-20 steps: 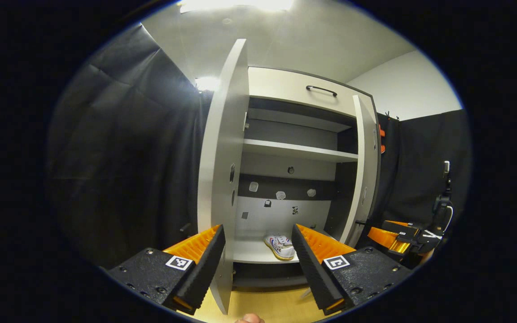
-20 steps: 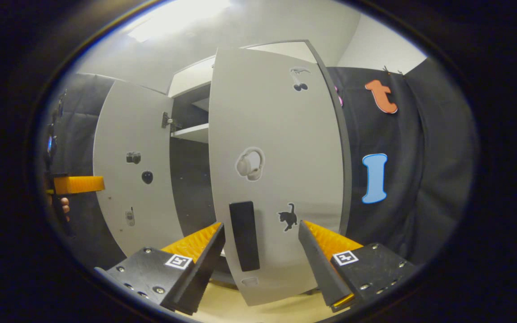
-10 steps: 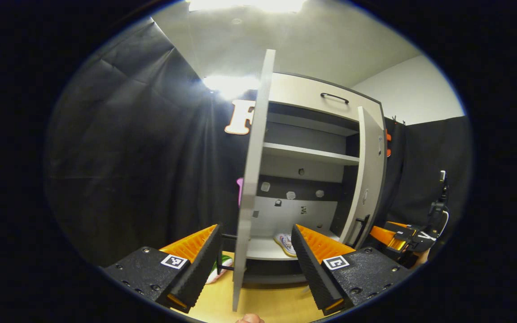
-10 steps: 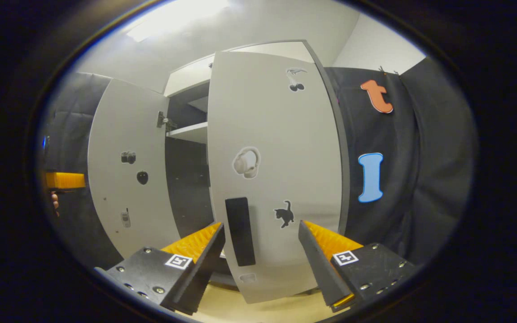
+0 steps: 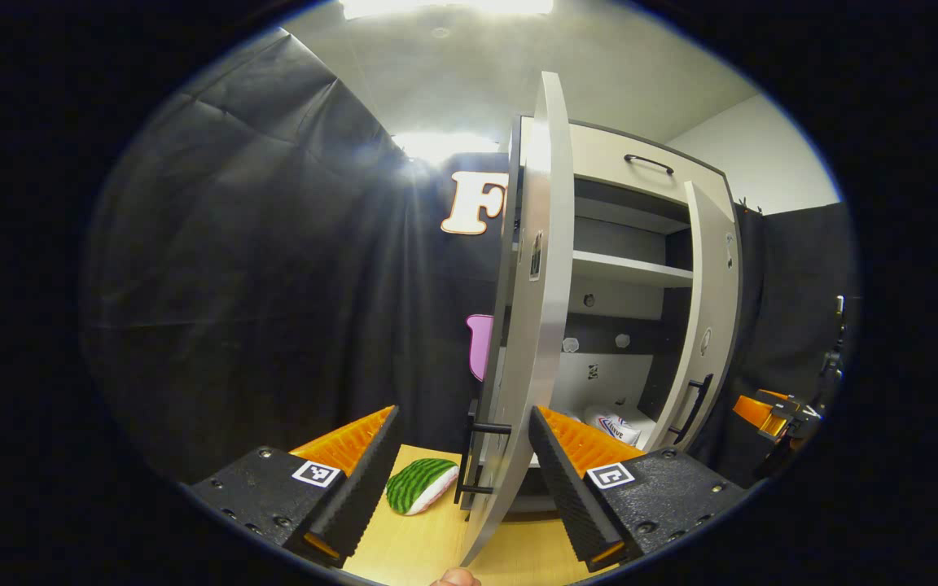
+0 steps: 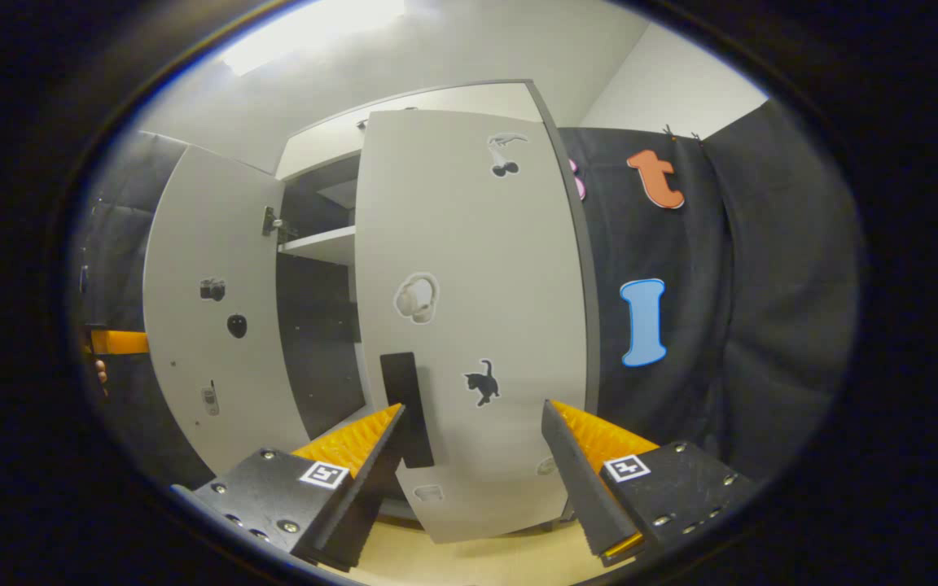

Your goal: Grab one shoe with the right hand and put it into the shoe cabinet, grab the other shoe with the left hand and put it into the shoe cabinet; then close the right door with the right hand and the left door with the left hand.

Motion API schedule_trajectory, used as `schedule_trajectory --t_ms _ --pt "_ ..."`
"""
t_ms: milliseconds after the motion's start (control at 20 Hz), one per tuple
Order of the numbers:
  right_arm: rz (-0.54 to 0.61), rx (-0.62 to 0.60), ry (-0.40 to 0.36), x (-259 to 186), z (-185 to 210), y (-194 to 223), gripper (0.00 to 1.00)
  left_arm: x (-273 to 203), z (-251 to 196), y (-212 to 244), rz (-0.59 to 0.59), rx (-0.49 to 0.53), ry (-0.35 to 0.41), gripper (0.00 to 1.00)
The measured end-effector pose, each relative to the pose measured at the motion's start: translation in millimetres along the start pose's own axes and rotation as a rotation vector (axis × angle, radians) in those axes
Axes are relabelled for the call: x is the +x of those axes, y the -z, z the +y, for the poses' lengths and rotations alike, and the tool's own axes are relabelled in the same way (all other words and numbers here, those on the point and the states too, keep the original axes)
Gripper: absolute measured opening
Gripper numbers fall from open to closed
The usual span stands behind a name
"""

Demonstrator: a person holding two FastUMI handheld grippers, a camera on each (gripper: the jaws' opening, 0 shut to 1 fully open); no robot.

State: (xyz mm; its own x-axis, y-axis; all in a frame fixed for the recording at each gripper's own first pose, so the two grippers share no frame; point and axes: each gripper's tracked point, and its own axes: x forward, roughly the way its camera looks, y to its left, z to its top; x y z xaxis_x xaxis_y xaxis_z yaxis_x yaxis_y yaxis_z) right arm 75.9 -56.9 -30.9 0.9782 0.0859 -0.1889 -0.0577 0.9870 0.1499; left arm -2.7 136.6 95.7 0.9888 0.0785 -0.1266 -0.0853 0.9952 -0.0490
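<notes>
The white shoe cabinet (image 5: 607,163) stands with both doors partly open. A white shoe (image 5: 620,425) lies on its bottom shelf. The left door (image 5: 530,325) faces me nearly edge-on, its black handle (image 5: 477,456) just ahead of my open left gripper (image 5: 465,480), whose fingers hold nothing. In the right gripper view the right door (image 6: 477,285) shows its outer face with stickers. Its black handle (image 6: 406,407) sits just above the left finger of my open right gripper (image 6: 473,480). The left door (image 6: 208,309) shows its inner face there.
A green striped watermelon-slice toy (image 5: 422,486) lies on the wooden floor (image 5: 436,545) left of the cabinet. The right gripper (image 5: 766,407) shows beyond the right door (image 5: 709,325), and the left gripper (image 6: 115,342) shows at the far left. Black cloth walls surround the cabinet.
My left gripper has moved left around the left door's edge, so its outer side, handle and the toy now show. The right door has shifted left in the right gripper view.
</notes>
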Motion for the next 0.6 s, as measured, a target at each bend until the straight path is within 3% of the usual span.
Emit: schedule_trajectory --t_ms 300,600 --pt "0.006 0.022 0.023 2.6 -4.1 5.8 0.98 0.5 3.3 -1.4 -0.001 0.014 0.024 0.94" --pt "0.02 0.025 0.022 7.1 -0.1 14.3 0.98 3.1 18.4 -2.5 -0.01 0.031 -0.014 0.94"
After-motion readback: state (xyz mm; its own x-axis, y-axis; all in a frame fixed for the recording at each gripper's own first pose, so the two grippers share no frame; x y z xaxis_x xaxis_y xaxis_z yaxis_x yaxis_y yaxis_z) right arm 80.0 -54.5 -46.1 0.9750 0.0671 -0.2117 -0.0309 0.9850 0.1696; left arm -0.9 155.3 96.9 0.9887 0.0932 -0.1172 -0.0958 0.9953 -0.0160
